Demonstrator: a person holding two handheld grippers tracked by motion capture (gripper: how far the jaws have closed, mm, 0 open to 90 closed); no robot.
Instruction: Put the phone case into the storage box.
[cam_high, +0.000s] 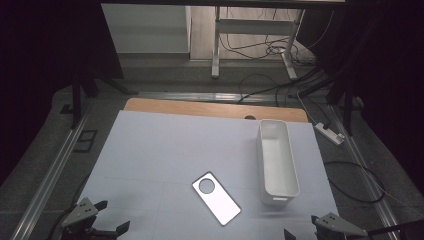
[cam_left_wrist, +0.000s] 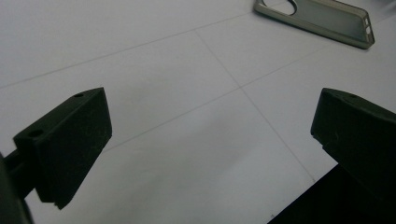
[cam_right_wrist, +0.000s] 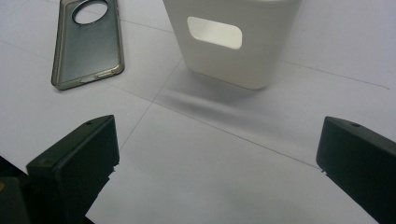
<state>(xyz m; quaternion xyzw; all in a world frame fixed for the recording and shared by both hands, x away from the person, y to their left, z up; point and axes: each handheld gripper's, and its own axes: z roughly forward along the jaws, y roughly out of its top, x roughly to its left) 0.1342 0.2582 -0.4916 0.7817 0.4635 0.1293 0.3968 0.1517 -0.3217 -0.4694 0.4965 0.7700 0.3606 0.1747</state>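
Both your grippers are spread wide and carry nothing. The clear phone case lies flat ahead of your left gripper, left of the white bin seen from your right gripper. Come in low, pinching its long edges.

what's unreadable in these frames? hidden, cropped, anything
- Phone case: in the left gripper view the top edge crops it; only one long side shows.
- White bin: in the right gripper view the top edge cuts it off, so its inside is hidden there.
- Left gripper and right gripper: the high view's bottom edge crops both.
- Floor beyond the table: too dark to read.
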